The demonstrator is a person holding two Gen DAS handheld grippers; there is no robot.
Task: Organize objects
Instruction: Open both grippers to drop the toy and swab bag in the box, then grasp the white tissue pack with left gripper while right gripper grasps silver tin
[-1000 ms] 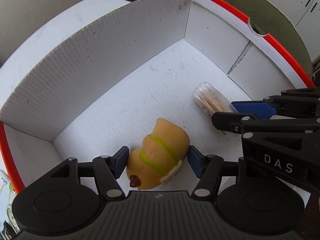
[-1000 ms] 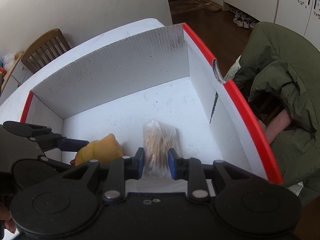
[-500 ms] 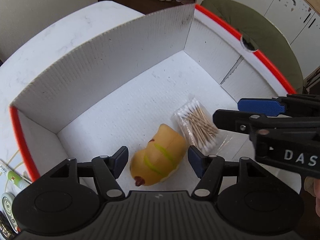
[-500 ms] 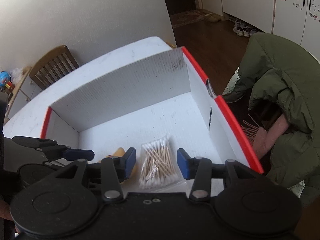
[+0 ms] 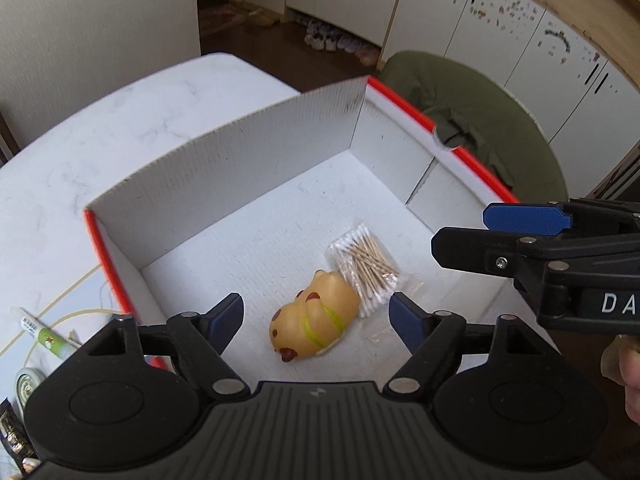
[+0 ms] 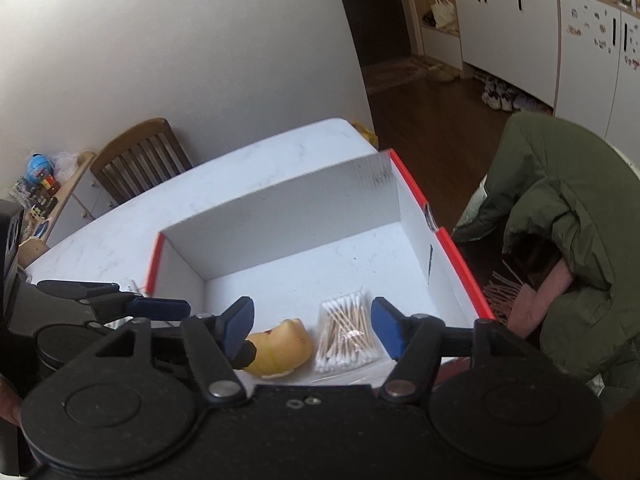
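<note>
A yellow squishy animal toy lies on the floor of a white cardboard box with red rims. A clear bag of cotton swabs lies beside it on its right. Both also show in the right wrist view: the toy and the swab bag. My left gripper is open and empty, raised above the toy. My right gripper is open and empty, raised above the swab bag. The right gripper's body shows at the right of the left wrist view.
The box stands on a white marble-look table. A small tube and a round tin lie left of the box. A wooden chair is behind the table. A chair with a green coat is on the right.
Both grippers opened, let go of the toy and the swab bag, and rose up out of the box. The two items now lie on the box floor.
</note>
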